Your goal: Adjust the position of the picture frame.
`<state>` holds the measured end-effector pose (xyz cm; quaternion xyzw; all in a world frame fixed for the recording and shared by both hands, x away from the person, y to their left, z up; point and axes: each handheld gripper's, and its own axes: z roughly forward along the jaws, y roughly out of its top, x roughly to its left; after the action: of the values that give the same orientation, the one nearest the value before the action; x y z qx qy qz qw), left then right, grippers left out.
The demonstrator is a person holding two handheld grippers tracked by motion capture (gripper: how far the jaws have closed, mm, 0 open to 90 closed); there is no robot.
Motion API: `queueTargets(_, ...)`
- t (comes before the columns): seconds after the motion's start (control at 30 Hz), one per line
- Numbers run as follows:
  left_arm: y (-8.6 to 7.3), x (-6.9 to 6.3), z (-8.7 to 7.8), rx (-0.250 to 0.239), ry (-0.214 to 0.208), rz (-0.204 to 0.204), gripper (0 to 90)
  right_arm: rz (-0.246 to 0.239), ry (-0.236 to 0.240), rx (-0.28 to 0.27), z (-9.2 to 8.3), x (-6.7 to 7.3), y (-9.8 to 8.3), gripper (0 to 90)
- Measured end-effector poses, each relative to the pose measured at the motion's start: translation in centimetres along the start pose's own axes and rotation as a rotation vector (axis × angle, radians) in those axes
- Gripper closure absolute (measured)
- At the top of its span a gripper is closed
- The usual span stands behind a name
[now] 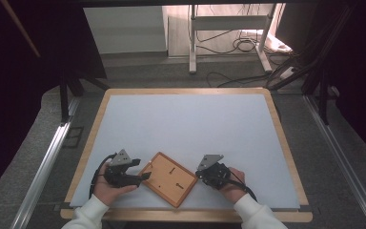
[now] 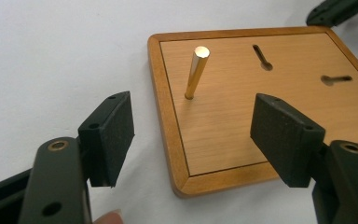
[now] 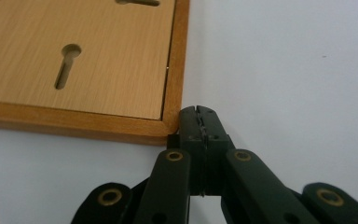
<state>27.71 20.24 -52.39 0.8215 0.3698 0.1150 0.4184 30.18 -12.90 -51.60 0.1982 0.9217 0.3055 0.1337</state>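
The wooden board (image 1: 168,179) lies flat near the front edge of the white table (image 1: 186,124), turned at an angle between your two hands, with a brass pin (image 2: 196,72) standing upright in it. Your left gripper (image 2: 191,135) has its jaws spread wide around the board's near corner, not touching it. Your right gripper (image 3: 198,122) has its jaws pressed together, empty, its tip against the board's corner.

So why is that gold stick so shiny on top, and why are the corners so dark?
In the left gripper view, light glints off the flat tip of the gold peg, and the near claw pads look soft and a bit blurry. In the high view, the white table is brightly lit while the room's edges fall into dark shadow.
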Motion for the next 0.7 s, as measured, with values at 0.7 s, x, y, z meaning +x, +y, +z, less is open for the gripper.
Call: queueTargets(0.7,-0.7,0.2,-1.2,-0.015,0.003,-0.028,34.5,0.232,-0.064,-0.167,-5.5,-3.0,-5.3,72.8)
